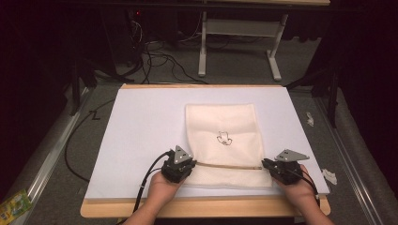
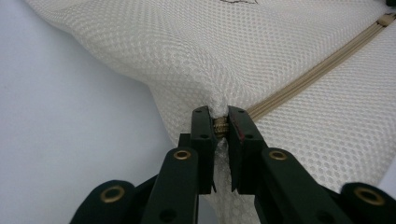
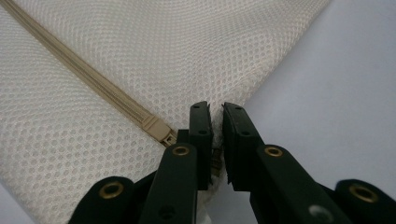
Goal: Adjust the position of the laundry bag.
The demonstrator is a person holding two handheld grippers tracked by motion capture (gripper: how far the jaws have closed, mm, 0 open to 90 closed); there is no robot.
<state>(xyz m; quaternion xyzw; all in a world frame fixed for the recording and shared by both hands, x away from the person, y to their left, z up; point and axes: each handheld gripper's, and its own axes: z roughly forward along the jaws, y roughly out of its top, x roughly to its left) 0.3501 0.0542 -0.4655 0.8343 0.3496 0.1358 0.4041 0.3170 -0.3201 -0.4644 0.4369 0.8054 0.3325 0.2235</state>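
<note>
A cream mesh bag point(image 1: 225, 122) with a small black drawing point(image 1: 224, 138) lies flat on the white board point(image 1: 141, 140). A beige zipper point(image 1: 230, 166) runs across its near end. My left gripper point(image 1: 191, 164) is shut on the bag's left edge at the zipper's end, and mesh bunches between its jaws point(image 2: 219, 119). At the zipper's right end my right gripper point(image 1: 265, 165) is shut. Its jaws point(image 3: 215, 114) pinch the pull tab just past the slider point(image 3: 158, 129). The zipper point(image 3: 84, 70) looks closed along its length and stretches between both grippers.
The board rests on a wooden table point(image 1: 202, 206) whose edge is close to the person's hands. Cables point(image 1: 159, 58) and a white table frame point(image 1: 234, 28) lie beyond. Paper scraps point(image 1: 329, 176) sit right of the board, a yellow-green packet point(image 1: 14, 204) at the lower left.
</note>
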